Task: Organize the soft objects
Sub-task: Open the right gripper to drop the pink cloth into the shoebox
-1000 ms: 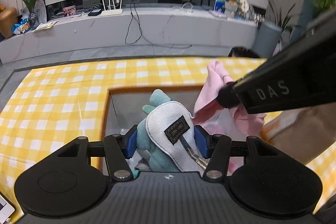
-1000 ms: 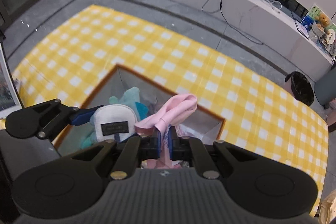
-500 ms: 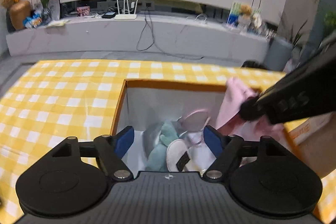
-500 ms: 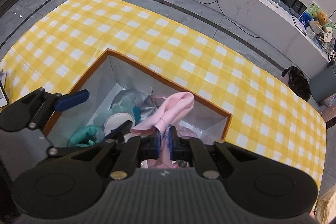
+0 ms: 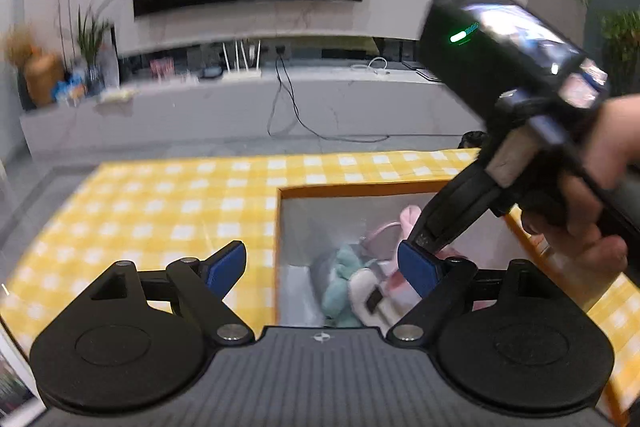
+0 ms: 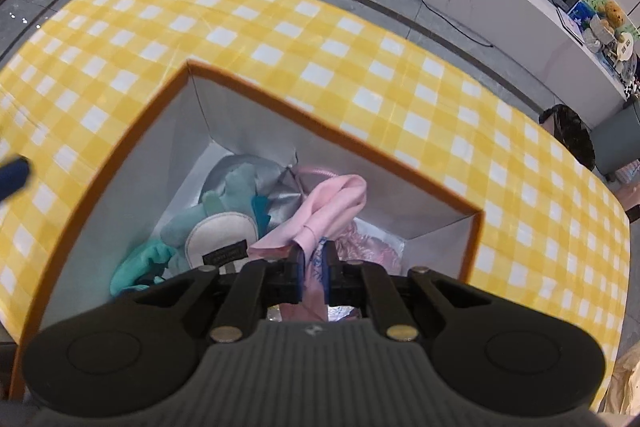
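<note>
An orange-rimmed box (image 6: 132,131) with grey walls stands on the yellow checked cloth; it also shows in the left wrist view (image 5: 360,189). Inside lie a teal plush toy (image 6: 236,187), a white pouch with a black label (image 6: 222,237) and patterned pink fabric (image 6: 372,247). My right gripper (image 6: 313,267) is shut on a pink cloth (image 6: 328,207) and holds it low inside the box. My left gripper (image 5: 322,265) is open and empty above the box's near left corner; the plush (image 5: 338,287) and pouch (image 5: 366,291) lie below it.
The yellow checked tablecloth (image 5: 160,211) spreads left and behind the box. Beyond the table are a grey floor, a white TV console (image 5: 240,107) with cables and a wall TV. A dark bin (image 6: 568,135) stands past the table's far right edge.
My left gripper opened, let the white pouch and teal plush drop into the box, then rose and drew back. My right gripper lowered the pink cloth deeper into the box.
</note>
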Action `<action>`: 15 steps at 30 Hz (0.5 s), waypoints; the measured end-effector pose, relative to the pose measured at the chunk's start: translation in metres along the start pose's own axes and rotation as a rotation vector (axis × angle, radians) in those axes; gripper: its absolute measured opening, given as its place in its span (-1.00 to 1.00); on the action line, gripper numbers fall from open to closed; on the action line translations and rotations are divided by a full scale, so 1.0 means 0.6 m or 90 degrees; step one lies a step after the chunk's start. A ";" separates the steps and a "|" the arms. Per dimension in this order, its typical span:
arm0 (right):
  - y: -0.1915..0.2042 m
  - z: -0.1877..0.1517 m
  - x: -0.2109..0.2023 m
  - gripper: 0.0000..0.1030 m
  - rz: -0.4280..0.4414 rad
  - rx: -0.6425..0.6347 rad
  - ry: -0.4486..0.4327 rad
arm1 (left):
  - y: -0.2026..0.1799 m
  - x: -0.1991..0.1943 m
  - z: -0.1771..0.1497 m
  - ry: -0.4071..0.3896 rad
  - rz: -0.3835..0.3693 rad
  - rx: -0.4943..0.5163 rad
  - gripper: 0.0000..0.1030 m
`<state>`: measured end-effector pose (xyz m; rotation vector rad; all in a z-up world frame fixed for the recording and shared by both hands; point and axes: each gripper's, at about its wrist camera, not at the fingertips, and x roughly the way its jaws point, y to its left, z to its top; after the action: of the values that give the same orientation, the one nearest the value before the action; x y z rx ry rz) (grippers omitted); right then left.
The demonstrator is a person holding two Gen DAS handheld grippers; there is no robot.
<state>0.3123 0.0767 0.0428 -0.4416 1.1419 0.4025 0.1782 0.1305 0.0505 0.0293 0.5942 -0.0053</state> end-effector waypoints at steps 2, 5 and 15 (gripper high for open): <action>0.004 -0.001 0.012 -0.70 -0.006 -0.001 0.007 | -0.002 0.001 -0.001 0.003 -0.004 0.017 0.94; 0.012 -0.003 0.025 0.04 -0.033 -0.019 0.016 | 0.008 0.003 -0.003 0.006 -0.026 -0.008 0.94; 0.007 -0.009 -0.022 0.61 0.021 0.011 -0.053 | 0.015 -0.045 0.017 0.049 -0.006 -0.042 0.93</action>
<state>0.3012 0.0759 0.0523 -0.3872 1.0723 0.4354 0.1618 0.1390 0.0744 -0.0378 0.6709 0.0065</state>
